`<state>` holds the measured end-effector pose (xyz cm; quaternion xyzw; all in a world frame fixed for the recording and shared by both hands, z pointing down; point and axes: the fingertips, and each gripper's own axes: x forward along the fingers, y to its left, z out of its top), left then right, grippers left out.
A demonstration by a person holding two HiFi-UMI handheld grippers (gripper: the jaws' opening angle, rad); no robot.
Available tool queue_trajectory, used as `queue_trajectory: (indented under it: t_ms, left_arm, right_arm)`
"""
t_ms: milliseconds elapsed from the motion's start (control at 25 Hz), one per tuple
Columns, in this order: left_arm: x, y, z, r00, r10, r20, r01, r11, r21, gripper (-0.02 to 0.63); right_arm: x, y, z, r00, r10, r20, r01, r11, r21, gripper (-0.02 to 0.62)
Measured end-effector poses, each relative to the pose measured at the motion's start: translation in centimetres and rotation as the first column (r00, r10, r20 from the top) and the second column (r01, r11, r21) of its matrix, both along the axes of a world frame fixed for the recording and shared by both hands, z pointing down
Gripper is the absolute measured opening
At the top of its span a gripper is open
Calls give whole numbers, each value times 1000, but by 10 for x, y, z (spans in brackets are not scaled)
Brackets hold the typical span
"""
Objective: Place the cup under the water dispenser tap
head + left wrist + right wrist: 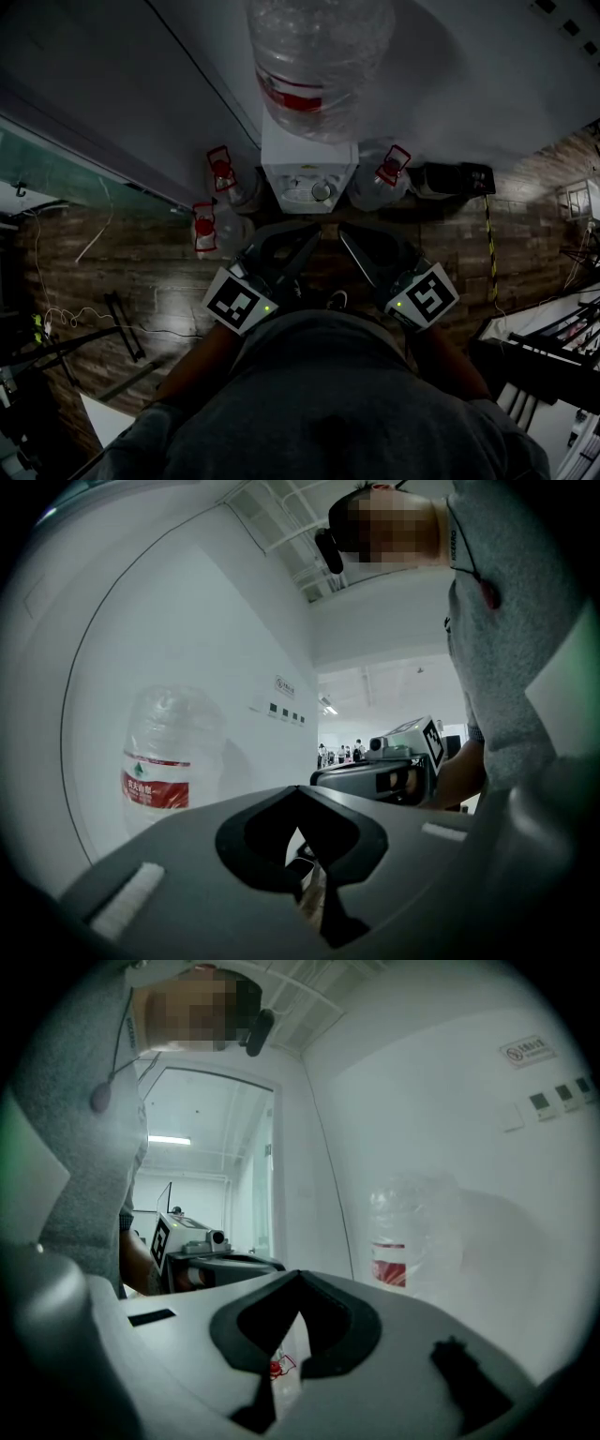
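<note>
The white water dispenser (309, 178) stands against the wall, with a big clear bottle (319, 66) with a red label on top. No cup shows in any view. My left gripper (312, 232) and right gripper (343, 232) are held side by side close to the body. Both point level at the dispenser front, their tips nearly meeting. In the left gripper view the jaws (300, 794) are together with nothing held, and the bottle (159, 761) lies left of them. In the right gripper view the jaws (300, 1277) are likewise shut and empty, with the bottle (403, 1241) to the right.
Spare water bottles with red handles stand on the floor beside the dispenser, two at the left (220, 169) (203, 225) and one at the right (394, 167). A black box (455, 178) sits further right. Cables (122, 328) lie on the wooden floor at the left.
</note>
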<state>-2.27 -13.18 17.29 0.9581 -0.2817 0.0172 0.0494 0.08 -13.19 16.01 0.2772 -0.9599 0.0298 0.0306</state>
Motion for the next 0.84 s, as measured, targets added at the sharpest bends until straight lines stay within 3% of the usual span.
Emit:
queue_trajectory:
  t_ms: [840]
  left_arm:
    - [2,14,2,1000,2,0,-2,1000,11,8]
  right_arm:
    - [0,18,7,1000,13,1,-13,1000,-6,14]
